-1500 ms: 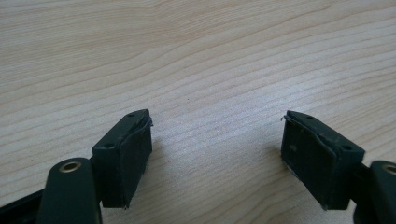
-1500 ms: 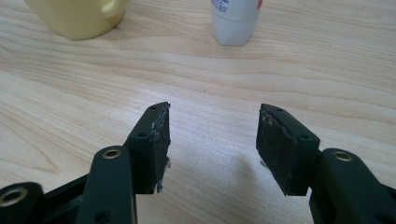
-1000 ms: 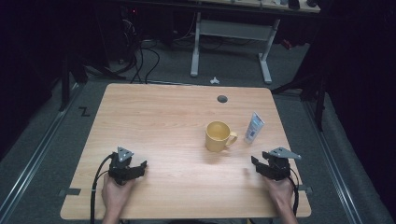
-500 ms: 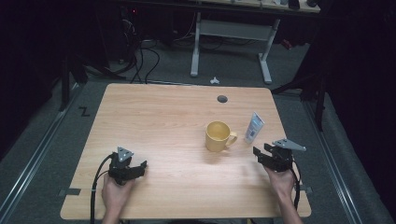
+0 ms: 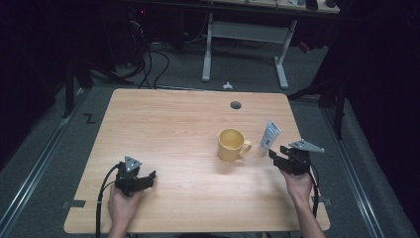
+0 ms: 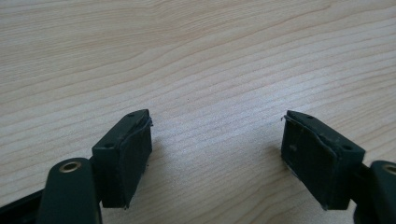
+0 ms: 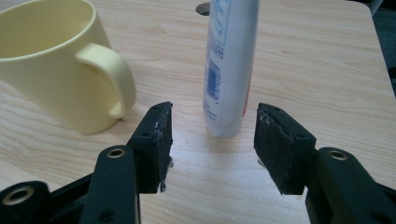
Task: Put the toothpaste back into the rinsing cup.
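Wooden table (image 5: pixel 173 129) carried one yellow mug (image 5: pixel 231 145) and one white tube (image 7: pixel 229 65), standing just beyond the right gripper's (image 7: pixel 212 140) wide, empty jaws; left gripper (image 6: pixel 217 154) gaped empty too.

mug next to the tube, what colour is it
Pale yellow mug, clearest in the right gripper view.

The table (image 5: pixel 163 124) is evenly lit from above while everything around it sinks into darkness; soft shadows, mild blur, no glare

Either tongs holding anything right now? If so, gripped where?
Nothing held. Left tongs are open over bare table. Right tongs are open, short of the white tube, not touching it.
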Demonstrator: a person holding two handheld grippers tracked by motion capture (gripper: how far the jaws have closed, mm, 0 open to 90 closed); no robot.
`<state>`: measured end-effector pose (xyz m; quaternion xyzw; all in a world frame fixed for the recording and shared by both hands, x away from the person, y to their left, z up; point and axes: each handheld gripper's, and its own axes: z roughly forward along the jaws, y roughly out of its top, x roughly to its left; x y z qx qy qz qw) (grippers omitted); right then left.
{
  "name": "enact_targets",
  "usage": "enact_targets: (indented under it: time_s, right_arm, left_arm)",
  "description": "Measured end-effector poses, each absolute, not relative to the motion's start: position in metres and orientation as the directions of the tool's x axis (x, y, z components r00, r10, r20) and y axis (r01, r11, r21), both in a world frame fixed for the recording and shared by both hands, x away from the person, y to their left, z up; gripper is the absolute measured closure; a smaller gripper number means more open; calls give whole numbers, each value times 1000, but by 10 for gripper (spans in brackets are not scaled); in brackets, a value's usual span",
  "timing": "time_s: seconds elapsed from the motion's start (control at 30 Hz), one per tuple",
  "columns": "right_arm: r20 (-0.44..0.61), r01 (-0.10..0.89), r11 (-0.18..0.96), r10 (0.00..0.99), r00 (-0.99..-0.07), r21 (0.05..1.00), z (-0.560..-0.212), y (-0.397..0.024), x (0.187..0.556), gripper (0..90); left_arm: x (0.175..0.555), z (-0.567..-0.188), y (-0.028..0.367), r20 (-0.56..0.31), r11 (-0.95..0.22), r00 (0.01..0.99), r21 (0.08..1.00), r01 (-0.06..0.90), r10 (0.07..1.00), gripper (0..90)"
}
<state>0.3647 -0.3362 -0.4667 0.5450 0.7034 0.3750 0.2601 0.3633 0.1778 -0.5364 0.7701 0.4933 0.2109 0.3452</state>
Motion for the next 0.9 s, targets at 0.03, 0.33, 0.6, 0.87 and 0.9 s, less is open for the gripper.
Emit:
enact_targets:
  time_s: [0.03,0.33,0.6,0.87,0.9]
  right_arm:
    - [44,572,124,962,-270,811,-466,-337,366,465]
    - [51,565,110,964,-261,818,-460,-341,376,425]
    - [54,559,104,964,-259,823,-455,-341,384,405]
    - [68,560,85,967,-247,824,-455,-343,391,401]
    - [68,558,88,965,-252,825,-455,-343,392,398]
  left_arm:
    - [363,-536,178,-16,-276,425,739,615,905,247]
    - [363,-536,178,-16,-276,426,739,615,905,246]
    - [363,-536,178,-16,-276,426,739,615,905,247]
    - [363,-536,178,-16,-276,426,739,615,905,247]
    - [363,-536,178,-16,-276,425,739,615,905,247]
